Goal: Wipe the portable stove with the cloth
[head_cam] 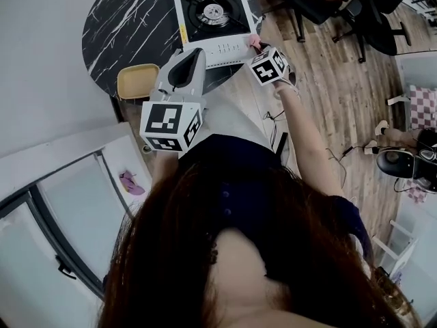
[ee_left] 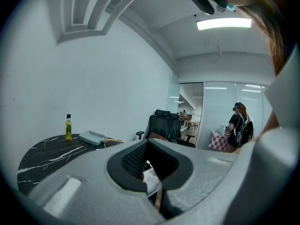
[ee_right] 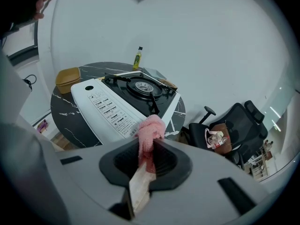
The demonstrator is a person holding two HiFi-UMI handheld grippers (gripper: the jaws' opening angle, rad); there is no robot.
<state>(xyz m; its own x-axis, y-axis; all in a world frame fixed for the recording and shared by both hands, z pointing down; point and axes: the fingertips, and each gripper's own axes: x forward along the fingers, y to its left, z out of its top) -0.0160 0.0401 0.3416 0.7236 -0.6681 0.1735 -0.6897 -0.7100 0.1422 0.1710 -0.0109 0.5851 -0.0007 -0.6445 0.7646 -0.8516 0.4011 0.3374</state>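
Note:
The portable stove [head_cam: 212, 14] is white with a black burner top and stands on a round black marble table [head_cam: 123, 26]. In the right gripper view the stove [ee_right: 123, 104] lies just beyond the jaws. My right gripper [ee_right: 151, 140] is shut on a pink cloth [ee_right: 151, 128], which bunches above the jaw tips. From the head view the cloth [head_cam: 255, 42] hangs at the stove's front right corner, off the panel. My left gripper [head_cam: 193, 53] is held near the stove's front left, jaws shut and empty. In its own view the left gripper [ee_left: 149, 143] points away across the room.
A tan lidded box [ee_right: 68, 78] sits at the table's near left edge. A small oil bottle [ee_right: 137, 58] and a grey tray [ee_left: 92, 137] stand at the far side. Black office chairs [head_cam: 372, 9] are on the wooden floor to the right; cables [head_cam: 355, 149] trail there.

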